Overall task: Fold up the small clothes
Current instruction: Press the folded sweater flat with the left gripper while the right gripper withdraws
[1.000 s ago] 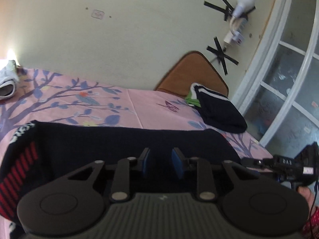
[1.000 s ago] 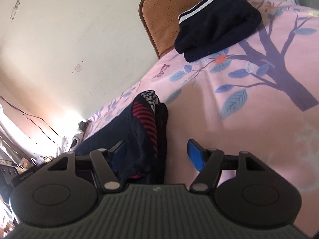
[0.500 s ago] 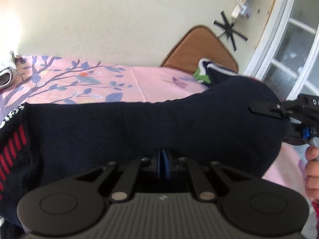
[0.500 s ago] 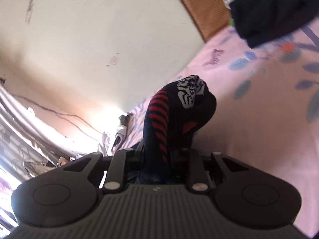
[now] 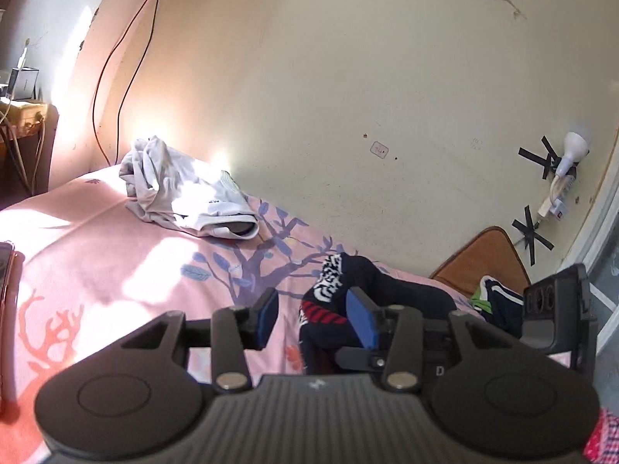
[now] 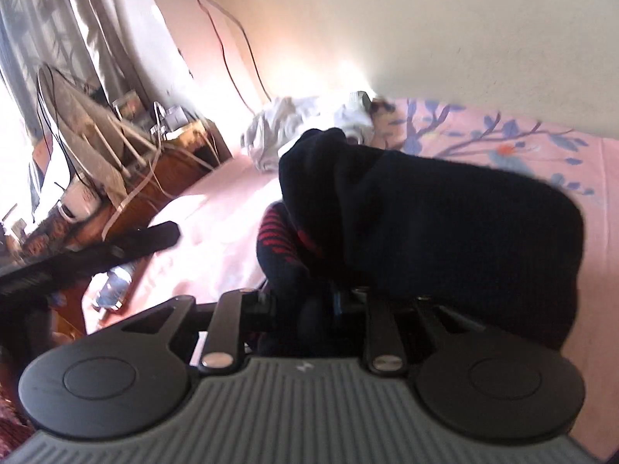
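Navy garment (image 6: 425, 224), dark with red stripes and a black-and-white patterned patch, hangs bunched straight ahead of my right tool (image 6: 340, 301), whose fingers are pressed together on a fold of its cloth, so the bulk of it fills the space just past the fingertips and drapes to their right. Under it spreads the bed (image 5: 116, 263), pink with a blue tree print, running away from both tools toward the cream wall (image 5: 348, 77). From my left tool (image 5: 315, 319), whose blue pads (image 5: 361, 323) stand apart with nothing between them, the same garment lies just ahead and slightly right, and part of the right tool's black body sits close on the right. Well ahead and to the left of my left tool lies a crumpled white garment (image 5: 182, 193). Far right of it, a folded navy piece (image 5: 499, 305) with white and green trim rests by a brown cushion (image 5: 487, 263). Above that, a white bulb (image 5: 572, 149) is taped to the wall.
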`<control>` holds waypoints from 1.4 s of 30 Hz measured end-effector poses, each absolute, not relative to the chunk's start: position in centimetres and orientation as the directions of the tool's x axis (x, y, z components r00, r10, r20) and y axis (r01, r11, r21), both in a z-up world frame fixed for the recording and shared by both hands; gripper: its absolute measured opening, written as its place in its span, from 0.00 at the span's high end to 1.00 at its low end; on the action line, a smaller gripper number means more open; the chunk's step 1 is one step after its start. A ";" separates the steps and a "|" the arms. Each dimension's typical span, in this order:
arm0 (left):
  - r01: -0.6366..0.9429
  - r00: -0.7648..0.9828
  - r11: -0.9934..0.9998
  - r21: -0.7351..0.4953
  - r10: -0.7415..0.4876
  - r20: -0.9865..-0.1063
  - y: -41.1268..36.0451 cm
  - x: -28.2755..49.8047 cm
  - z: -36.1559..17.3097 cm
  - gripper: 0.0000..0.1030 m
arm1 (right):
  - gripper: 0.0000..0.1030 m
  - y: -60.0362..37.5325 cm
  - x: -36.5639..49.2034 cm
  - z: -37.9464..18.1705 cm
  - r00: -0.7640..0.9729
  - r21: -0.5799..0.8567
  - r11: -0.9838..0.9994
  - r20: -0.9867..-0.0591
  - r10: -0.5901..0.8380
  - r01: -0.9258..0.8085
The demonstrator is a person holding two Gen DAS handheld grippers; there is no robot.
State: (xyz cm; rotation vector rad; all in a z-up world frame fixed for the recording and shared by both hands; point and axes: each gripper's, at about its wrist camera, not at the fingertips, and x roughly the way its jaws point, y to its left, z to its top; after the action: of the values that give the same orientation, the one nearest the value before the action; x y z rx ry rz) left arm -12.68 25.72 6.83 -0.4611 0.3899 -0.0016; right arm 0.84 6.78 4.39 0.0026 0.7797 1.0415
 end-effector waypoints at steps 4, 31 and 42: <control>-0.017 0.930 0.901 -0.435 -0.146 -0.337 24.7 -11.3 7.7 0.60 | 0.40 5.6 -0.2 5.3 0.183 0.387 0.420 -0.519 0.835 -0.821; -0.037 0.869 0.972 -0.233 -0.083 -0.487 18.4 -2.5 2.8 0.94 | 0.75 0.3 5.3 4.4 0.441 0.377 0.605 -0.437 0.784 -0.701; -0.032 0.907 0.986 -0.166 -0.042 -0.420 17.3 -3.7 2.1 0.93 | 0.71 1.7 1.2 3.3 0.634 0.157 0.700 -0.322 0.703 -0.696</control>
State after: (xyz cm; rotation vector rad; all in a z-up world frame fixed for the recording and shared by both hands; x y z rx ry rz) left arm -3.68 17.34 2.13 -0.1712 0.4359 -0.0053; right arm 1.24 1.70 3.30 0.0187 0.3766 0.7996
